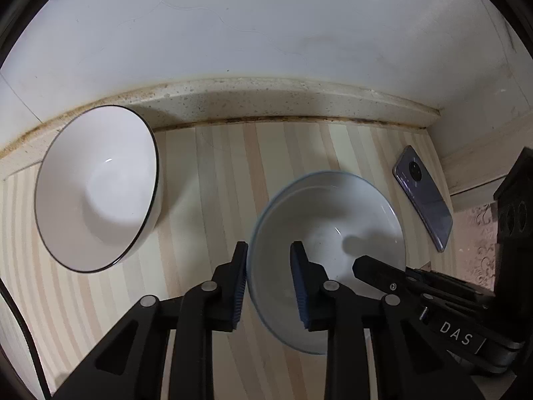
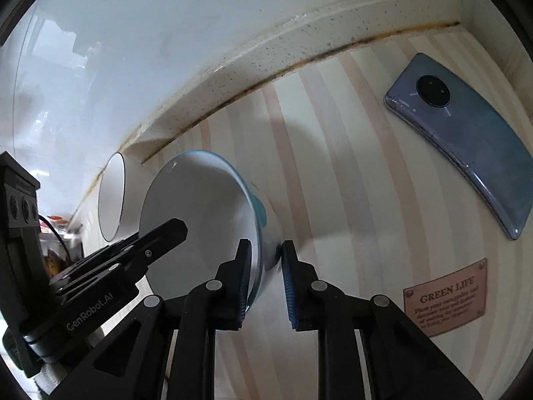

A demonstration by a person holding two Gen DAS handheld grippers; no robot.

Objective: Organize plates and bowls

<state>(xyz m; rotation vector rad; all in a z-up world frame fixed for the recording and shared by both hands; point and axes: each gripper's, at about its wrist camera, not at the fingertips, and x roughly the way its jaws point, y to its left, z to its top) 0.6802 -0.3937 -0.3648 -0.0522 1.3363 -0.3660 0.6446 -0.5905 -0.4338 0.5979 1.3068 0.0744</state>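
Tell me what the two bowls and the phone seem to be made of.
Black-rimmed white bowl: probably glazed ceramic, given the sharp highlight inside. Blue-rimmed white bowl, its rim between the fingers of both claws: likely glazed ceramic too, smooth and glossy. Grey-blue phone: glossy back, glass or plastic, cannot tell which.

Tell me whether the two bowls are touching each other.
Apart. The left wrist view shows striped counter between the black-rimmed bowl and the blue-rimmed bowl, which both grippers straddle at its rim.

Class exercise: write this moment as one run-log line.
left gripper: astride blue-rimmed bowl rim, jaws apart | right gripper: astride opposite rim | black-rimmed bowl: untouched | phone: beside
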